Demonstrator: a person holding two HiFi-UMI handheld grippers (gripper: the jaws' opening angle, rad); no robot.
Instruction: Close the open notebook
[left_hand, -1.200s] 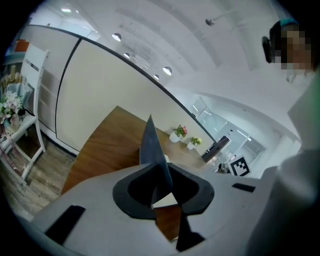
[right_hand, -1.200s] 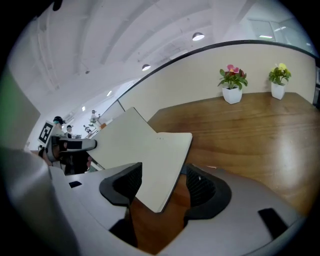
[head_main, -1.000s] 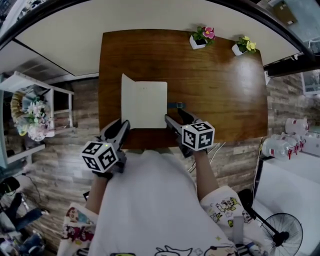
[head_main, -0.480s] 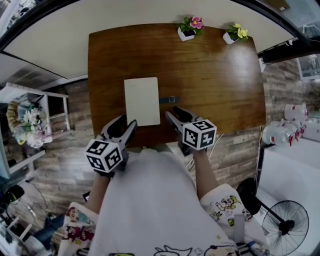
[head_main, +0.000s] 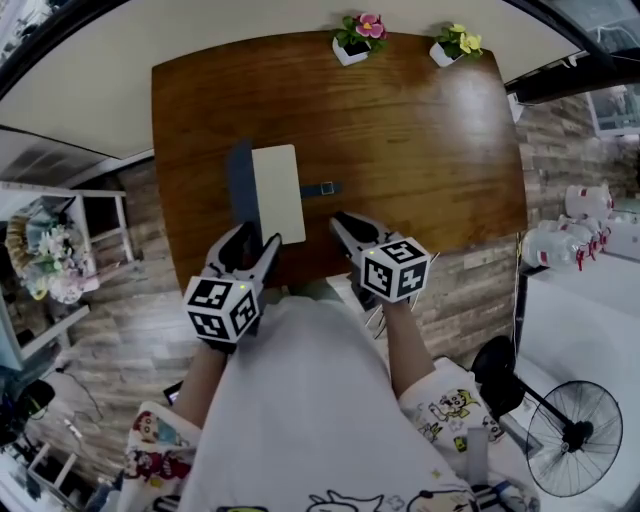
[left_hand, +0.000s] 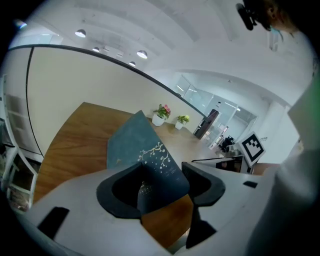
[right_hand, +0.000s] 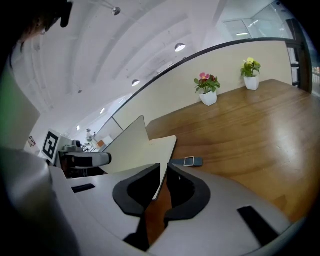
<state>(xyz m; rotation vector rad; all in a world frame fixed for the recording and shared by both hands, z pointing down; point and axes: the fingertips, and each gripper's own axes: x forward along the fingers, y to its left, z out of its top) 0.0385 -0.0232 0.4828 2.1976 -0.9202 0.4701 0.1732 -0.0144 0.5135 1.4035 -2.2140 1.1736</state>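
The notebook (head_main: 277, 193) lies on the wooden table (head_main: 420, 130) with its cream pages up. Its dark blue left cover (head_main: 239, 182) stands tilted above them; in the left gripper view its flowered outside (left_hand: 132, 142) fills the middle. My left gripper (head_main: 258, 243) is at the cover's near corner. Its jaws have just been opening, and the corner sits loose between them (left_hand: 162, 182). My right gripper (head_main: 350, 225) hangs just right of the notebook's near right corner. Its jaws (right_hand: 163, 172) have just been closing to a thin slit, with nothing gripped.
A blue strap with a buckle (head_main: 322, 188) lies on the table at the notebook's right edge. Two small white flower pots (head_main: 355, 40) (head_main: 452, 42) stand at the far edge. A shelf with flowers (head_main: 45, 255) is at the left, a floor fan (head_main: 570, 440) at the lower right.
The notebook's left half has swung up from flat, so the blue cover now shows. The left jaws have widened and the right jaws have come together. The whole view has shifted.
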